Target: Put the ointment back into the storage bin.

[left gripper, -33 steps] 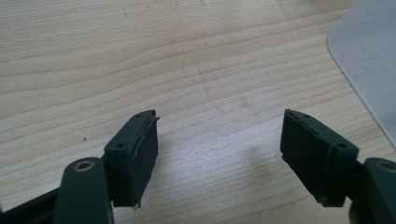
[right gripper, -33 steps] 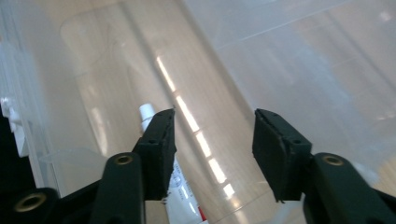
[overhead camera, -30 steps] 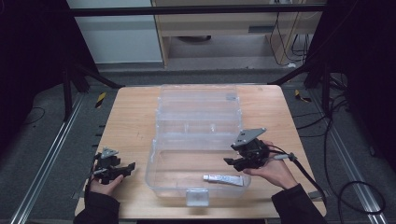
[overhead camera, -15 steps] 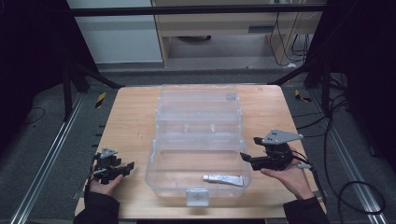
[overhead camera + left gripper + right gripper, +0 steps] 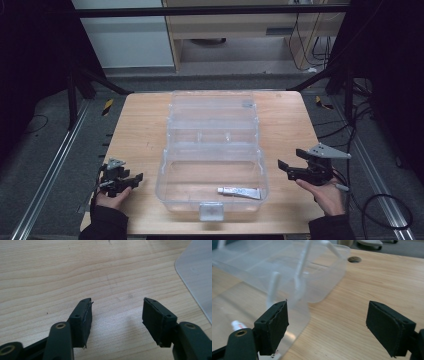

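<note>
Grippers both gaping, nothing held: left gripper (image 5: pixel 131 179) sits over bare table (image 5: pixel 140 130) with the clear box (image 5: pixel 212 150) edge off to its right, well apart. Right gripper (image 5: pixel 286 169) is just beside the box's right wall, open wood on its outer side. White tube (image 5: pixel 239 192) lies inside the box's near compartment, left of right gripper.

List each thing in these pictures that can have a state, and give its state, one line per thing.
Clear plastic storage box: open, lid folded back flat on the table.
White tube: lying flat in the box's front compartment, cap on.
Left gripper: open, empty, over bare wood.
Right gripper: open, empty, beside the box's right wall.
</note>
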Demonstrator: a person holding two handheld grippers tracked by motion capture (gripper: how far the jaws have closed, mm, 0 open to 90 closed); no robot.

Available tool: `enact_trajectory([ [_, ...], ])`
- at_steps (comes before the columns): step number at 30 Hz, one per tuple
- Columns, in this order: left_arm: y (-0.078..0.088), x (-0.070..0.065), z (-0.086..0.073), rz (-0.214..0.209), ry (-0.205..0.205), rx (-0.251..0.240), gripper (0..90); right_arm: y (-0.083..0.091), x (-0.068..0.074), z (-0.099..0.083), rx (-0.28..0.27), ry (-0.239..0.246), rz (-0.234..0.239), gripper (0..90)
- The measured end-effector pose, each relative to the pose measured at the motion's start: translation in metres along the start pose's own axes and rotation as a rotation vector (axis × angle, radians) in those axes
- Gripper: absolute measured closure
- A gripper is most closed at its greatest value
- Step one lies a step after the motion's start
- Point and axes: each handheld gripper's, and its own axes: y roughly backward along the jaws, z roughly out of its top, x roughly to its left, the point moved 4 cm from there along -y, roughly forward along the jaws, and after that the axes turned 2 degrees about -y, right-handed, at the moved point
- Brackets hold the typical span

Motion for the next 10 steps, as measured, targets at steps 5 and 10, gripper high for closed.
enact_trajectory([
  [5,-0.001,0.001,0.0,0.01,-0.003,-0.006,32.3,-0.009,-0.015,-0.017,0.043,-0.015,-0.058,16.3],
  [10,-0.003,0.002,-0.001,0.015,-0.004,-0.008,27.7,-0.016,-0.026,-0.034,0.095,-0.026,-0.09,15.4],
])
